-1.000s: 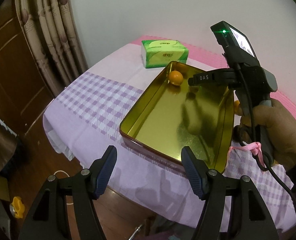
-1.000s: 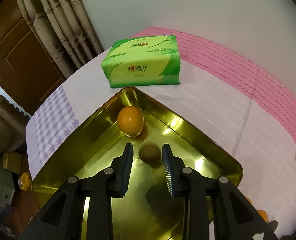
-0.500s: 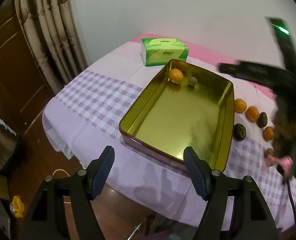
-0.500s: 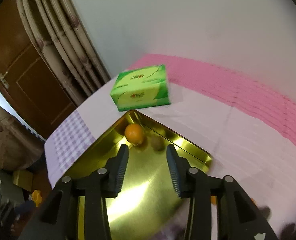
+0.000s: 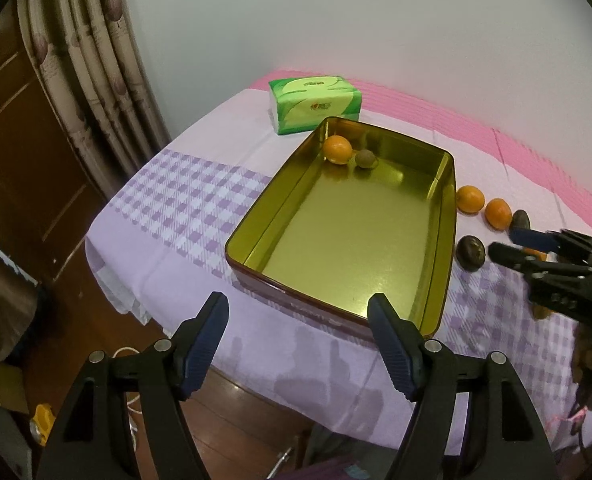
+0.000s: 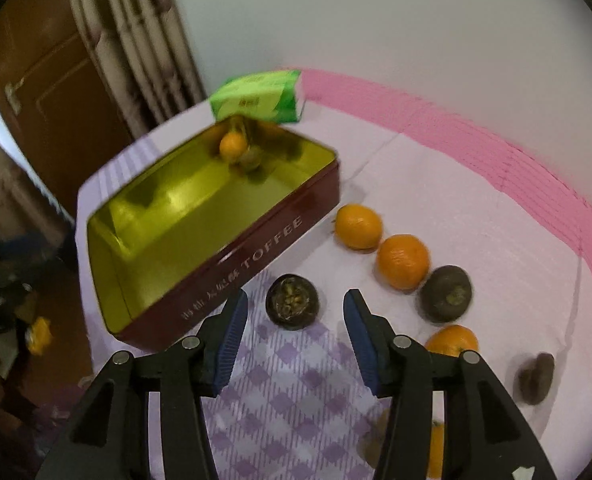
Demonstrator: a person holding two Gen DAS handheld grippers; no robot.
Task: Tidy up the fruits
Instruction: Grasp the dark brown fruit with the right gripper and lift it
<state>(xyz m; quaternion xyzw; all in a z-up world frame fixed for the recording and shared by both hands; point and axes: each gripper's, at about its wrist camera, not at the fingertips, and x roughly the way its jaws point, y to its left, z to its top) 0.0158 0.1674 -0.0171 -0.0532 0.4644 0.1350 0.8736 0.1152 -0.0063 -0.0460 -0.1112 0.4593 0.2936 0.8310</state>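
A gold tin (image 5: 447, 184) (image 6: 256, 248) sits on the table with an orange (image 5: 337, 149) (image 6: 232, 146) and a small brown fruit (image 5: 365, 158) (image 6: 251, 159) in its far corner. Right of the tin lie two oranges (image 6: 357, 227) (image 6: 403, 261), two dark round fruits (image 6: 292, 301) (image 6: 447, 293), and more fruit nearer me. My right gripper (image 6: 296, 320) is open, above the table just short of the nearer dark fruit; it also shows in the left wrist view (image 5: 507, 244). My left gripper (image 5: 297, 320) is open and empty near the tin's front edge.
A green tissue pack (image 5: 315, 102) (image 6: 260, 96) lies behind the tin. The table has a purple checked cloth (image 5: 184, 208) and a pink strip (image 6: 495, 152) by the wall. A curtain (image 5: 96, 72) and wooden door (image 6: 44, 68) stand to the left.
My right gripper let go of the brown fruit in the tin, opened, and swung out to the right, over the row of fruit. The left gripper barely moved.
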